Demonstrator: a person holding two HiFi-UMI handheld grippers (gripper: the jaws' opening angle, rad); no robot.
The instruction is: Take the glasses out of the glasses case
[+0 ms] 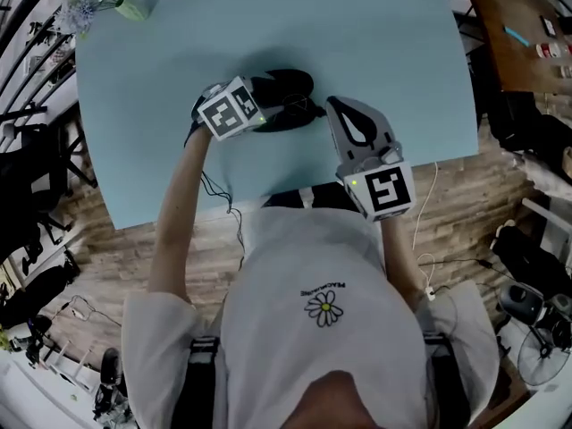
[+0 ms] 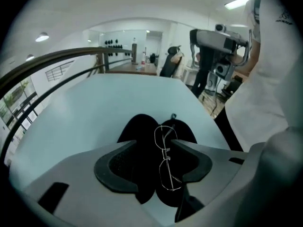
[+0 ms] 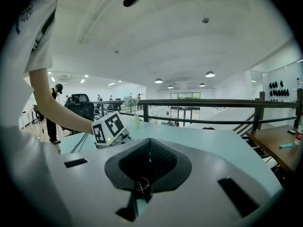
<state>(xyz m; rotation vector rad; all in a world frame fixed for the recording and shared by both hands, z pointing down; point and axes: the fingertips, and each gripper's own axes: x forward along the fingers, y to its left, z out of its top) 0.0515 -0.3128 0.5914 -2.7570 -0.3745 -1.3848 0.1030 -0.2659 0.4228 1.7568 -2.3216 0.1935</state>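
Note:
A black glasses case (image 1: 290, 86) lies open on the light blue table (image 1: 375, 34). Thin wire-rimmed glasses (image 2: 165, 161) rest inside the open case (image 2: 142, 126). My left gripper (image 2: 154, 163) hangs over the case, pointing steeply down. Its jaws are open, with the glasses between them and the pads clear of the frame. My right gripper (image 1: 344, 114) stands at the case's right end, and its marker cube (image 1: 384, 190) is near the table edge. The right gripper (image 3: 147, 164) has its pads together. A thin wire loop (image 3: 141, 185) shows low in the slit; I cannot tell whether it is pinched.
A small bunch of flowers (image 1: 89, 3) sits at the table's far left corner. A wooden table (image 1: 527, 34) with small items stands to the right. Cables (image 1: 429, 266) trail on the wooden floor by the person. A railing (image 3: 203, 103) runs beyond the table.

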